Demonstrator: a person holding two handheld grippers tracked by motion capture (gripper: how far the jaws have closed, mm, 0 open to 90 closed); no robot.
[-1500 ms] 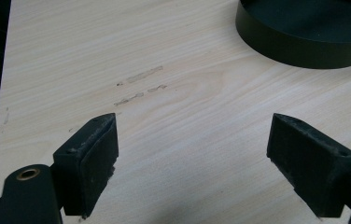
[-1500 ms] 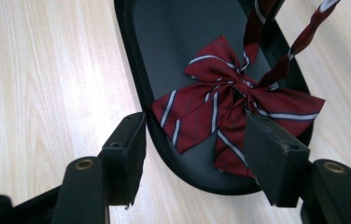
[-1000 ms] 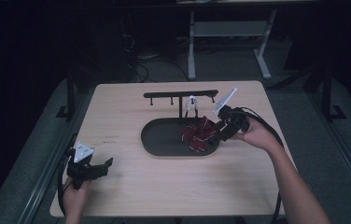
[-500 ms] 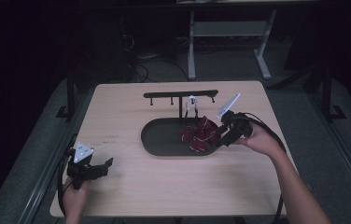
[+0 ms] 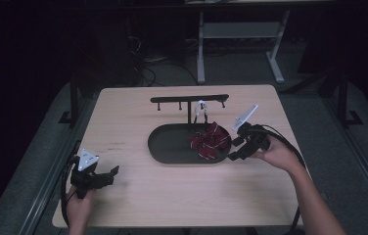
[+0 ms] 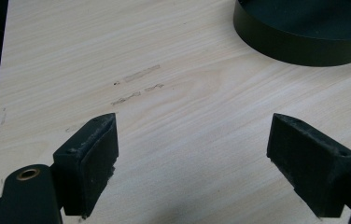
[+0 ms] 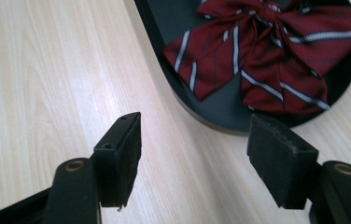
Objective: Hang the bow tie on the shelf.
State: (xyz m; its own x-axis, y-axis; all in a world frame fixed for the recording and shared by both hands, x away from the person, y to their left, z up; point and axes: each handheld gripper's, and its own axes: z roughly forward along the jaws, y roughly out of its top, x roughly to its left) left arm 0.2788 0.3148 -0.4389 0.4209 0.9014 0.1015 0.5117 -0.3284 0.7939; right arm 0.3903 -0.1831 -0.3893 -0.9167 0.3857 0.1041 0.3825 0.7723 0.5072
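Note:
A dark red bow tie with white stripes [image 5: 208, 142] [image 7: 267, 51] lies in the right end of a black oval tray [image 5: 170, 147] [image 7: 211, 114] at the table's middle. From the tray rises a black T-shaped stand [image 5: 190, 100] with small pegs, and a white strap [image 5: 201, 108] hangs from it above the tie. My right gripper [image 5: 237, 147] [image 7: 197, 158] is open just off the tray's right rim, apart from the tie. Near the table's front left corner my left gripper [image 5: 107, 175] [image 6: 192, 163] rests open over bare wood.
The light wooden table [image 5: 187, 196] has faint scuff marks [image 6: 136, 86] ahead of my left gripper. The tray's rim [image 6: 299, 44] sits at the top right of the left gripper view. Dark floor, cables and a white desk frame [image 5: 241, 39] lie beyond the far edge.
My right gripper has drawn back to the right and toward me, away from the bow tie, which stays in the tray. The left gripper has not moved.

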